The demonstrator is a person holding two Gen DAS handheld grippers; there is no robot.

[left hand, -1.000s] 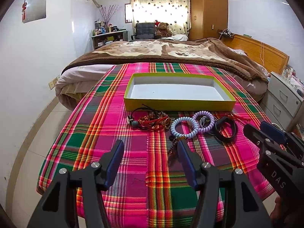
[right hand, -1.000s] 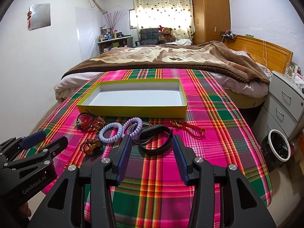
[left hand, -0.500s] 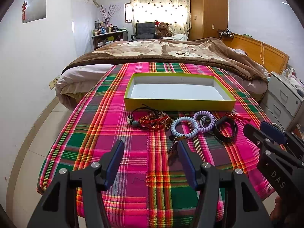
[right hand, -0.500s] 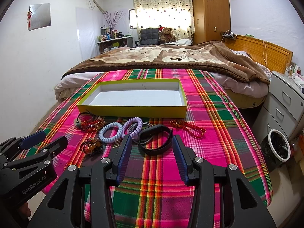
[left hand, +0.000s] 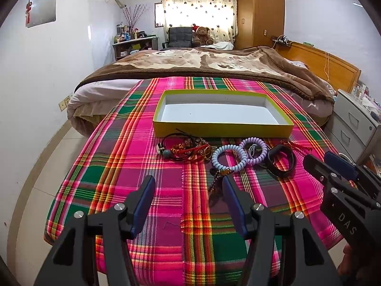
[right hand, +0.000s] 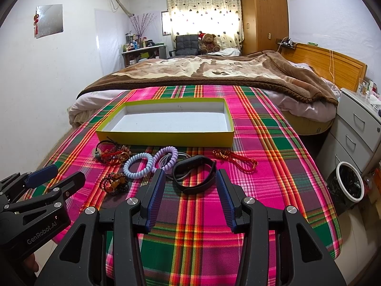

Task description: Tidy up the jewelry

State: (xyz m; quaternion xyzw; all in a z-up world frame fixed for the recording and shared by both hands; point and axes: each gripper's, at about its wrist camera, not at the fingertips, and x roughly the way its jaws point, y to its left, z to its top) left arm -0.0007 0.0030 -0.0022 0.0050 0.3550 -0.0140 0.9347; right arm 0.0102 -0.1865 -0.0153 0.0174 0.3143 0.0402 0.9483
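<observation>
An empty yellow tray (left hand: pixel 221 128) (right hand: pixel 164 136) with a white inside sits on a plaid cloth. In front of it lie a red-and-black cord tangle (left hand: pixel 188 150) (right hand: pixel 112 153), a pale blue coil bracelet (left hand: pixel 228 158) (right hand: pixel 138 164), a purple coil bracelet (left hand: pixel 253 150) (right hand: pixel 166 156), a black wristband (left hand: pixel 282 163) (right hand: pixel 195 177), a brown bead bracelet (left hand: pixel 218 178) (right hand: pixel 115 183) and a red cord piece (right hand: pixel 234 158). My left gripper (left hand: pixel 188 200) is open and empty, near the bead bracelet. My right gripper (right hand: pixel 190 197) is open and empty, just short of the wristband.
The plaid cloth (left hand: pixel 142 166) covers a low table at the foot of a bed with a brown blanket (right hand: pixel 214 71). A white drawer unit (right hand: pixel 357 128) and a bin (right hand: pixel 348 184) stand at the right. A white wall runs along the left.
</observation>
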